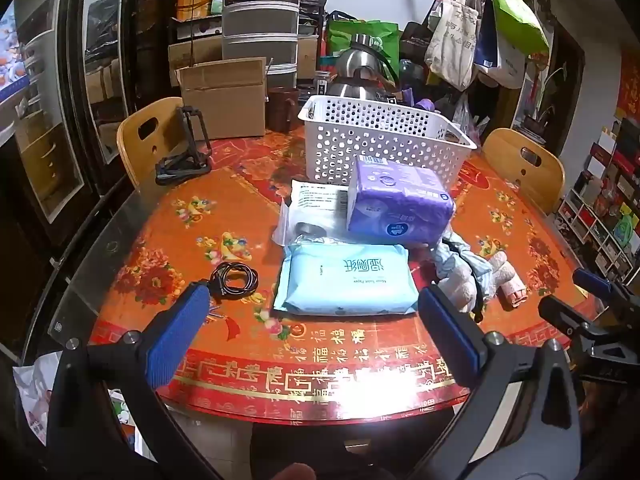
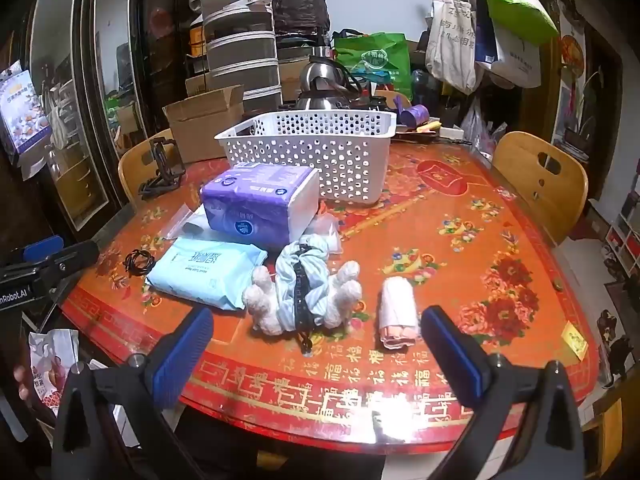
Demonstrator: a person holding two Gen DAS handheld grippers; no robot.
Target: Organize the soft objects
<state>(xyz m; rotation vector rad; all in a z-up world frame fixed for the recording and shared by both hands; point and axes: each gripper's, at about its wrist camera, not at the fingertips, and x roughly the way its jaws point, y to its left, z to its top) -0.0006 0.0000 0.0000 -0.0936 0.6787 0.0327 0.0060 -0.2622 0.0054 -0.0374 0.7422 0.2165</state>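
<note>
soft blue wipes pack [image 1: 345,278] lies centre frame on the tabletop [image 1: 160,240], before the white basket [image 1: 384,140]. left gripper [image 1: 308,334] jaws wide, empty; right gripper [image 2: 316,346] likewise. straddle the pack's short sides, squeeze gently.

we read "moist toilet paper" in small print on the light blue wipes pack [image 1: 346,278], beside large chinese characters that appear mirrored or upside down and that we cannot make out surely. along the red table edge [image 2: 352,364] runs a row of the character 福. the black body of the left gripper [image 2: 24,292] carries white lettering ending in "nrobot.ai". print on the purple tissue pack [image 2: 256,210] and the hanging tote bags [image 2: 452,36] is too small to read.
</note>
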